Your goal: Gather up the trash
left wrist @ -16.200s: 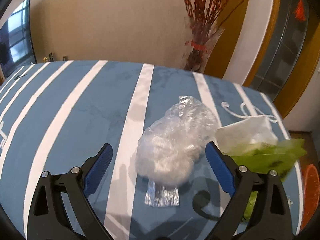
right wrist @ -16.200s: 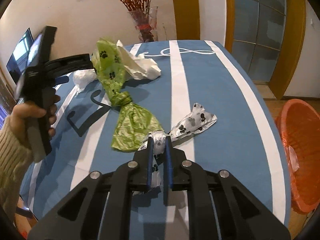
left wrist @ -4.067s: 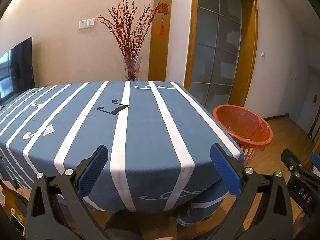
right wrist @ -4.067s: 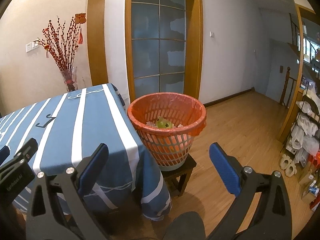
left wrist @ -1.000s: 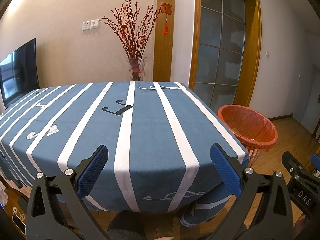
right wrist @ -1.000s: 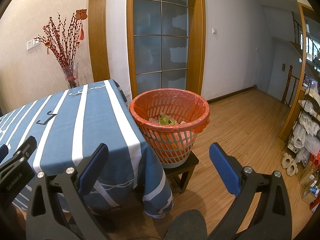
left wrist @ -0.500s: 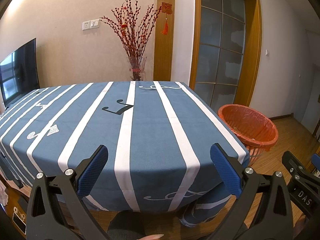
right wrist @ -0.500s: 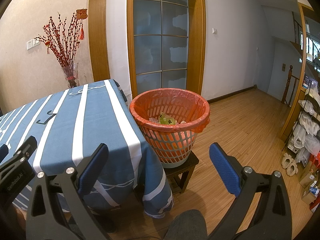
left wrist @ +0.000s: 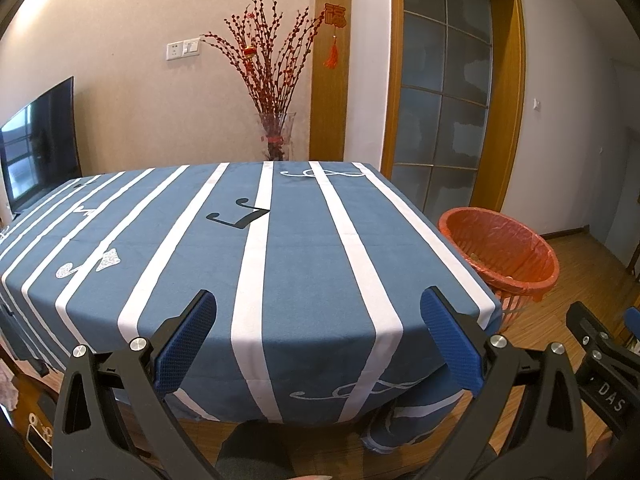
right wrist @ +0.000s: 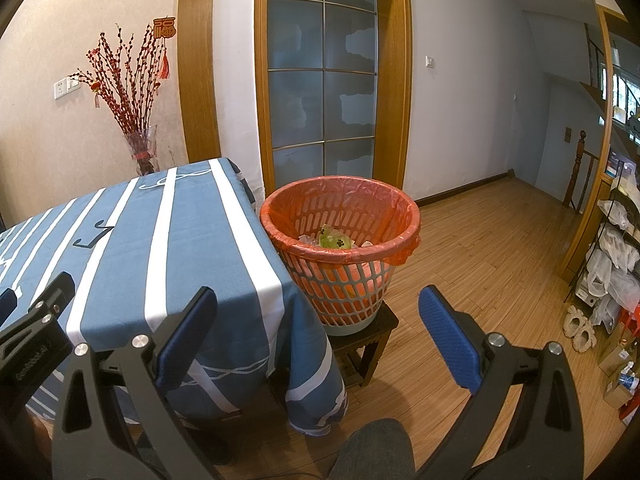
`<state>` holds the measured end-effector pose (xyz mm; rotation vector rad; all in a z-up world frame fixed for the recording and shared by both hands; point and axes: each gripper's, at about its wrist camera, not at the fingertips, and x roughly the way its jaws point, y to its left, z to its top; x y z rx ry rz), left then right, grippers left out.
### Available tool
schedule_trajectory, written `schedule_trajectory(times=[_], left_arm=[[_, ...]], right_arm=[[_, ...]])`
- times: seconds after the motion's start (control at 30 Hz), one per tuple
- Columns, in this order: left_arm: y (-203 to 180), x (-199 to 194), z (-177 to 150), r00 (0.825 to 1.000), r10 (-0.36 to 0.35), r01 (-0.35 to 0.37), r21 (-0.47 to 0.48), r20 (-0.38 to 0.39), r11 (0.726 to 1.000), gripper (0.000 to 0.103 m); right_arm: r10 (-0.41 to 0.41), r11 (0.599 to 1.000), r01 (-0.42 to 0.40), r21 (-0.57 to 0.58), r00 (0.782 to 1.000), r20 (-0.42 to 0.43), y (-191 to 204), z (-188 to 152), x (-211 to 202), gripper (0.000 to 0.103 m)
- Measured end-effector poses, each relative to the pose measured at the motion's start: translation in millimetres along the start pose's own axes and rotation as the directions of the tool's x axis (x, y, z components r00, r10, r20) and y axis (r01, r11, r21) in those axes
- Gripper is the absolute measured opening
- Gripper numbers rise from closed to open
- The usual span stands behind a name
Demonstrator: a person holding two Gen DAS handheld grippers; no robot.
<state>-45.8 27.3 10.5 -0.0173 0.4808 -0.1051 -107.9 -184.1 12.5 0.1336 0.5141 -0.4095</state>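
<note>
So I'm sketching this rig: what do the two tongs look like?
Both match: the left tongs and right tongs have black plastic arms with triangular cutouts, silver round screws, and blue textured pads. The right tongs carry white lettering, partly readable as "DAS".

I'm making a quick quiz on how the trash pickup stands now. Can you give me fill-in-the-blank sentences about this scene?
1. The basket is lined with a bag of ____ colour.
2. The basket stands on a small dark ____.
3. Both the left gripper and the right gripper are ____.
4. A green bag printed with black ____ lies inside the basket.

Missing words: orange; stool; open; paw prints
</note>
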Motion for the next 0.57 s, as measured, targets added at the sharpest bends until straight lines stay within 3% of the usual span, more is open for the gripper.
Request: schedule_trajectory(times=[0.57], left_arm=[[1.0,3.1,3.4,1.000,0.005,-0.005,0.004,-0.014,1.000,0.100]], right_arm=[[0.001,1.000,-0.001,0.001,1.000,-0.001,0.1,-0.2,0.0,0.098]])
